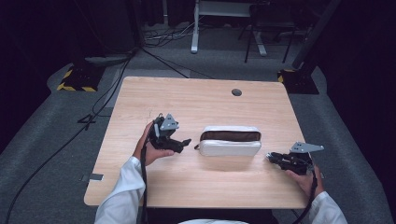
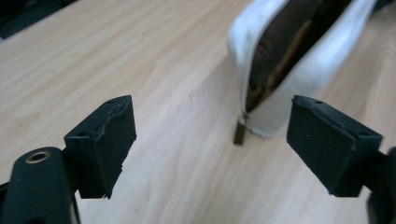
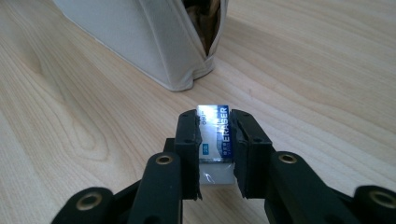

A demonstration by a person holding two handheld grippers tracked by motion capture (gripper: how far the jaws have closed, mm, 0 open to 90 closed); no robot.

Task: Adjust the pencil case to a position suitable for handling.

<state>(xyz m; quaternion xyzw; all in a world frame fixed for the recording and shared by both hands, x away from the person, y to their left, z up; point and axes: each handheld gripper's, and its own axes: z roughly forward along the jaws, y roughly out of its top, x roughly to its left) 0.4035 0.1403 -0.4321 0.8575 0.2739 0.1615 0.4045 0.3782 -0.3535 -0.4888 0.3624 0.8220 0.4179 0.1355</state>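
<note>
So here the eraser [image 3: 215, 140] is being squeezed between the clenched jaws of the right gripper [image 3: 215, 149], low in the middle of the right gripper view. Only its top face is being shown; the sides are being covered by the black pads [image 3: 189, 154], and the white bare end at the bottom is partly being hidden in shadow. Its long axis is being pointed up the frame, toward the corner of the pouch [image 3: 154, 42], which is near it but apart. The small print on the sleeve is too tiny to be read, apart from the word ERASER.

In the high view the eraser itself is too small to be made out at the right gripper [image 1: 271, 157], lower right of the frame. The pouch [image 1: 230, 141] is being laid mid-frame on the table [image 1: 196, 98], long axis running left to right, zip open along the top, brown lining being shown.

The left gripper [image 1: 186, 143] is being held just left of the pouch, jaws released and spread wide, nothing between them. In the left gripper view [image 2: 210, 140] the pouch [image 2: 299, 60] is being cut off at the upper right and is blurred; the zip pull [image 2: 240, 133] is only just being made out.
</note>
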